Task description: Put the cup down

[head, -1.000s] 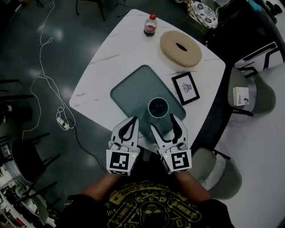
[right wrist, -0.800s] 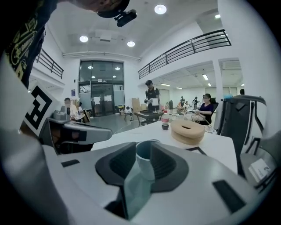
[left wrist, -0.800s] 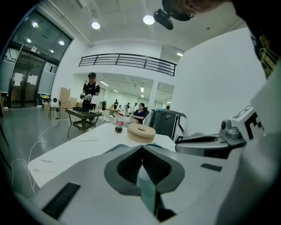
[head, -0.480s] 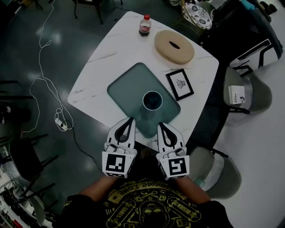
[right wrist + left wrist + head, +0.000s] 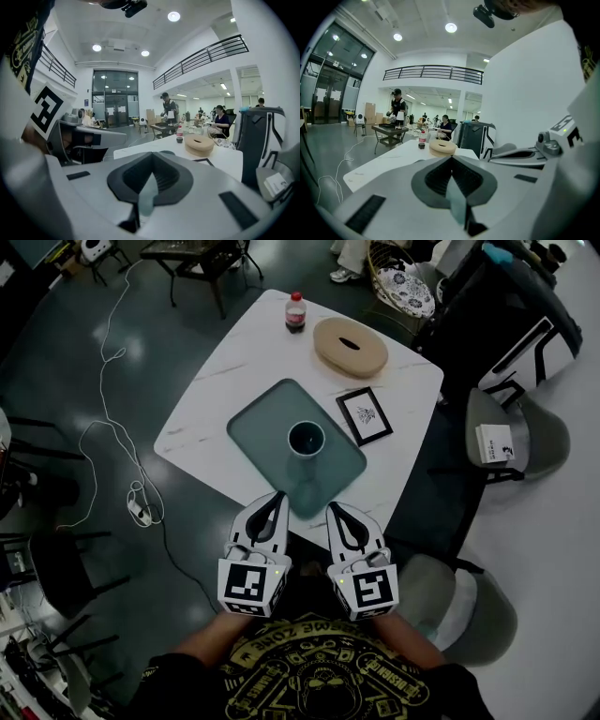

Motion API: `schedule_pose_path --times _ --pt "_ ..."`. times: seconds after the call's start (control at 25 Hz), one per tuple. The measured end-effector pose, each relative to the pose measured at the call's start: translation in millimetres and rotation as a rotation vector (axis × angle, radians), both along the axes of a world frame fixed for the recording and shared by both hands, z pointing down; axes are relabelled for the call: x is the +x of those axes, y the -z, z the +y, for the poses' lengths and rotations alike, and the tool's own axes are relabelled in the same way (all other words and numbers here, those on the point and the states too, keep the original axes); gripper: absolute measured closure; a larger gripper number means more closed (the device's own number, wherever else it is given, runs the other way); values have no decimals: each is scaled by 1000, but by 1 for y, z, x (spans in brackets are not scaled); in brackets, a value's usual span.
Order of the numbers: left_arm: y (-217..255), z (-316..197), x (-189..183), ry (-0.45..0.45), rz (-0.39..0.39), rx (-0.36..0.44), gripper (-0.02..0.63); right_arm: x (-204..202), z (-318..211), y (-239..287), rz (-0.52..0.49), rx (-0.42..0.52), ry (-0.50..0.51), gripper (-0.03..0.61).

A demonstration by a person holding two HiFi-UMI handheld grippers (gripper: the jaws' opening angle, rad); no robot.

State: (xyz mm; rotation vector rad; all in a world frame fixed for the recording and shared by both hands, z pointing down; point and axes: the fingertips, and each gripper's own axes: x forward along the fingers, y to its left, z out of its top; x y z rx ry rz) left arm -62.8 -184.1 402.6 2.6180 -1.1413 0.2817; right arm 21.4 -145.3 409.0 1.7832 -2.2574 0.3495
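**Cup on the tray, both my tongs closed and empty**

The cup [image 5: 306, 439] stands upright on the teal tray [image 5: 265, 427], toward the tray's right half, its dark inside open to the head view. The tray lies on the white marble tabletop [image 5: 234, 362], with one corner near the edge closest to me.

I hold both tongs side by side just off that near edge, pointing toward the tray and well apart from the cup. My left tongs [image 5: 277, 496] have their jaws pressed together with nothing between them; the left gripper view shows the dark pads meeting in a single line. My right tongs [image 5: 332, 508] are the same: jaws together, pads touching, nothing in them.

Just beside the tray on its right lies a small black-framed picture [image 5: 364, 415], flat on the tabletop. Farther back sits a round beige disc with a slot in its middle [image 5: 350, 346], and to its left, near the far corner, a small cola bottle with a red cap [image 5: 294, 313] stands upright. To the right of the tabletop, a grey chair [image 5: 539, 432] carries a small white box [image 5: 494, 442] on its seat.
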Motion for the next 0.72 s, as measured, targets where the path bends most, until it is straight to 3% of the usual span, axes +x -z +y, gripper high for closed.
schedule_pose_path --times 0.36,0.72 --pt "34 57 7 15 2 82 603 -1 51 18 -17 71 81 572" --pt "43 116 5 53 -27 111 603 -1 104 22 -30 62 125 572"
